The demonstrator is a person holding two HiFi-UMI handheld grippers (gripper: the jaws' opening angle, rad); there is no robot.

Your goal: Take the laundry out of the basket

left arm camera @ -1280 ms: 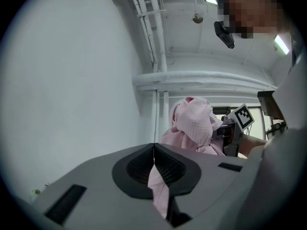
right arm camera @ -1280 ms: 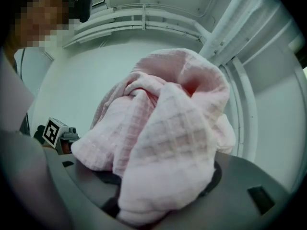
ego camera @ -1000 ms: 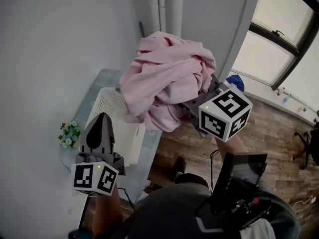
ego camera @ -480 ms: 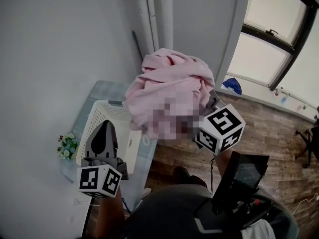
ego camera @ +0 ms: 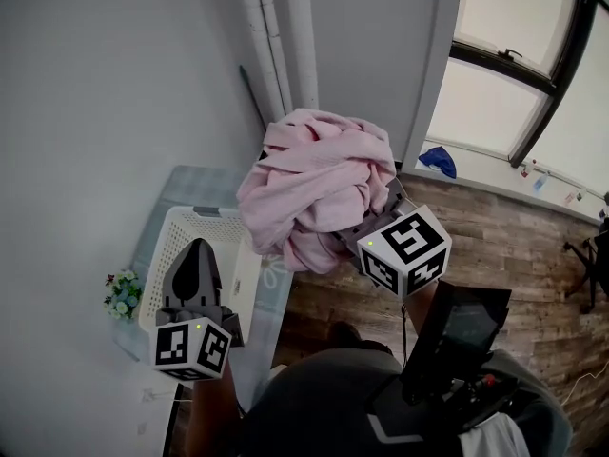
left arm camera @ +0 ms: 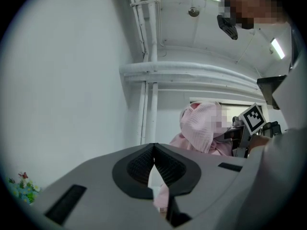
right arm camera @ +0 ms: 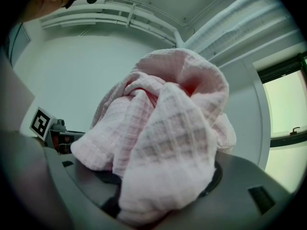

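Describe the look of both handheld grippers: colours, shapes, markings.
Both the left gripper and the right gripper are matte grey plastic. The left's fingers are broad, tapering to a point, with black ribbed pads. Each carries a white cube with black square markers and a small green light.

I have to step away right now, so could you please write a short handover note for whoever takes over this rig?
Left gripper: shut, nothing in it, overlapping the white basket in the head view.
Right gripper: shut on the pink cloth, bundled and held up clear of the basket.
Basket: on the pale table by the wall.
Done: pink cloth is out.
Left: set the cloth down, then check the basket; the left gripper partly hides its inside.
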